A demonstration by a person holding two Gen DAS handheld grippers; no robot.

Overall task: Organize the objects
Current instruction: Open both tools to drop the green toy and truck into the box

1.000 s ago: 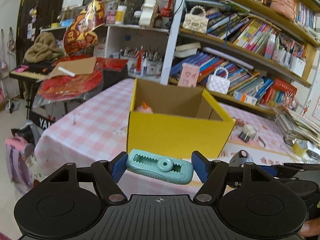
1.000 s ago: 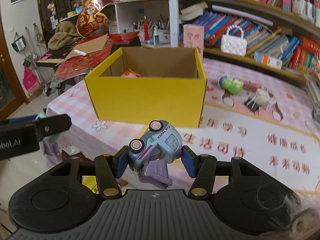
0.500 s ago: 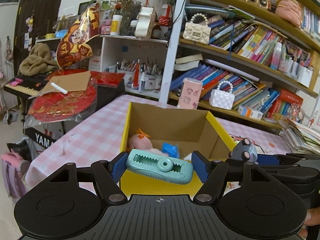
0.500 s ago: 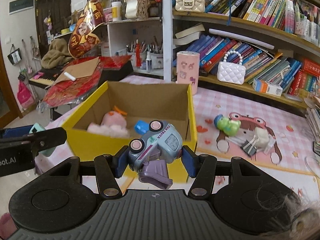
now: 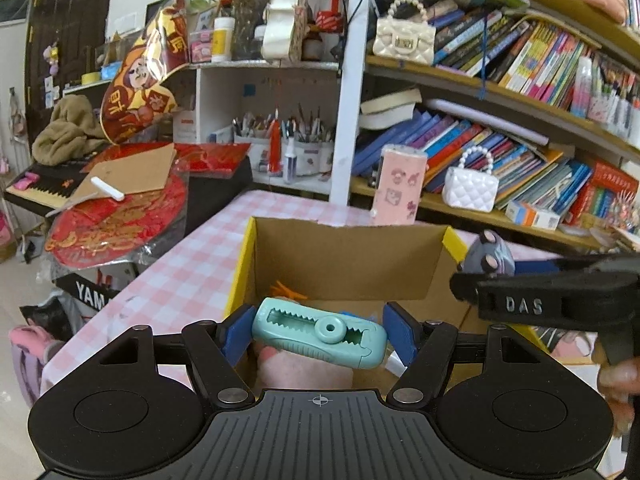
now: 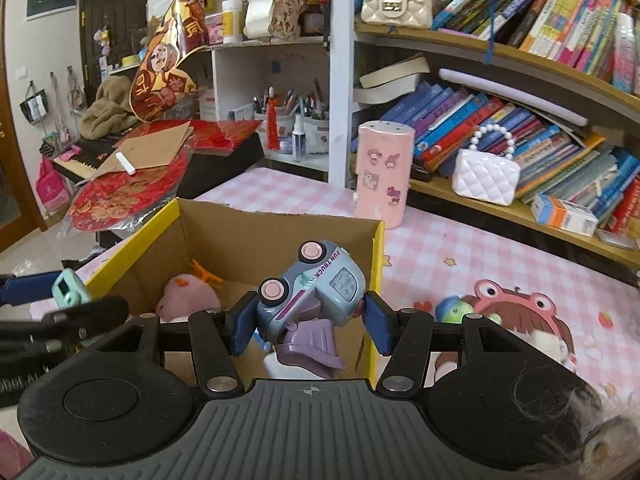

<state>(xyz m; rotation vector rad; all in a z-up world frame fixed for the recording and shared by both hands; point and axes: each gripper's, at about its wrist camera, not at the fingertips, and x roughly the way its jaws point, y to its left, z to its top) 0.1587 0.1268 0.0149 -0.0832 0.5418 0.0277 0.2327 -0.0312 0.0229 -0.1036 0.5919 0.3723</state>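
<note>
Left tongs (image 5: 319, 334) closed on a teal clip (image 5: 320, 332), held crosswise between the blue pads (image 5: 236, 332) above the open yellow box (image 5: 240, 272). Right tongs (image 6: 306, 320) closed on a grey-blue toy truck (image 6: 316, 284), tilted nose-down with its pink wheels (image 6: 272, 289) up, over the right-hand part of the same box (image 6: 378, 264). The truck's lilac scoop (image 6: 312, 346) hangs below the pads.

Inside the box, on its cardboard floor: a pink plush (image 6: 188, 298) with orange tufts, at the left side; a small blue item (image 5: 352, 316) shows just behind the clip, its kind unclear.

The box stands on a worktop (image 6: 440, 240) with a pink checked cloth. On the cloth to the right of the box lies a green-and-blue plush (image 6: 454, 308), partly hidden by the right tongs. A pink cylinder (image 6: 384, 172) with stickers stands upright behind the box, near the shelf post.

In the left view the right tongs (image 5: 492, 270) appear at the box's right rim, with the truck (image 5: 490, 258) held above that rim. In the right view the left tongs (image 6: 60, 292) and the clip (image 6: 68, 286) sit at the box's left edge.
</note>
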